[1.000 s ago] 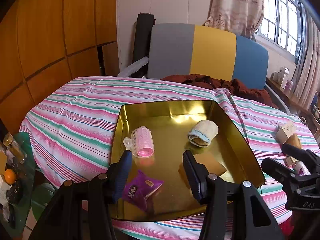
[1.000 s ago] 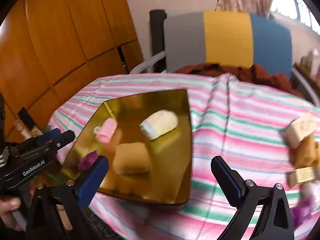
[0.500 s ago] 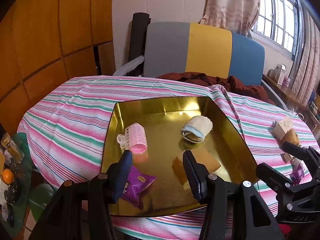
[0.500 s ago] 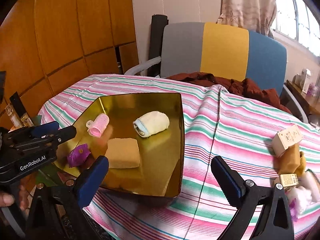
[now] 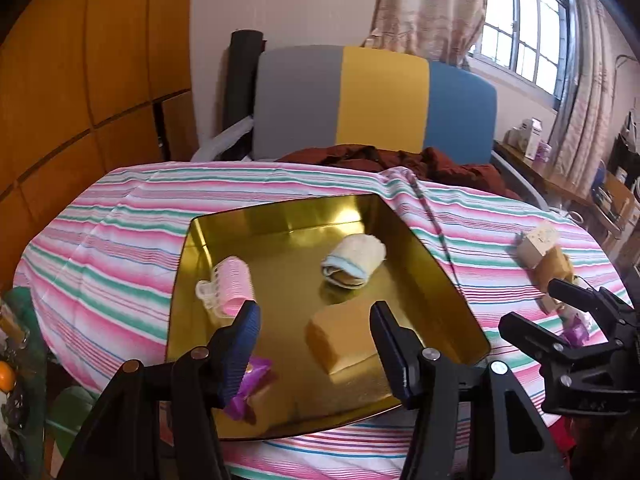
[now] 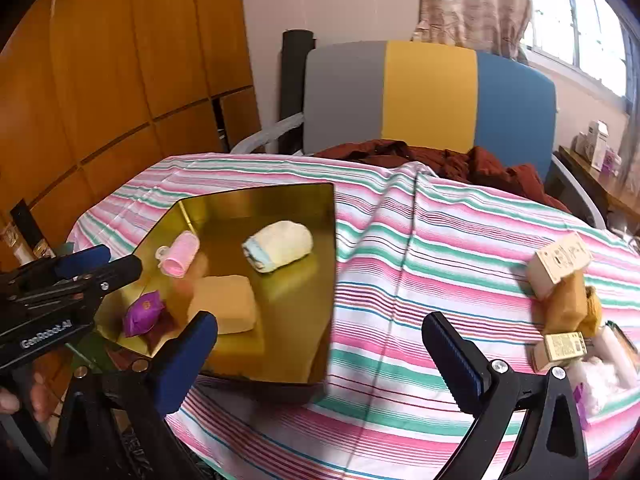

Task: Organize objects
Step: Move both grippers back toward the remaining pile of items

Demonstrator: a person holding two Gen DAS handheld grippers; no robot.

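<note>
Sorting is part done, judged by the layout: the gold tray (image 6: 320, 280) on the striped tablecloth (image 6: 420, 240) already holds four items, while a cluster waits at the table's right edge.

Left to right. The left gripper (image 5: 314, 334) hangs over the tray's near rim, angled downward, a person's fingers (image 6: 36, 396) visible on its handle in the right view. Its jaws have just been opening and stand apart with nothing pressed between them; the tan sponge block (image 5: 344, 340) lies on the tray floor beyond the gap, seemingly released. Also in the tray: purple packet (image 6: 144, 312), pink hair roller (image 6: 180, 254), rolled cream cloth (image 6: 280, 246).

The right gripper (image 6: 320, 354) points down over the tablecloth between tray and cluster, jaws spread wide and empty.

At far right lie a pale box (image 6: 558, 264), a brown pouch (image 6: 568, 304), a small labelled box (image 6: 560, 348) and white fluff (image 6: 604, 376), touching or overlapping.

Next move, in my judgement: the right gripper must swing right, pick one piece cleanly from the crowded cluster, and carry it to the tray.
</note>
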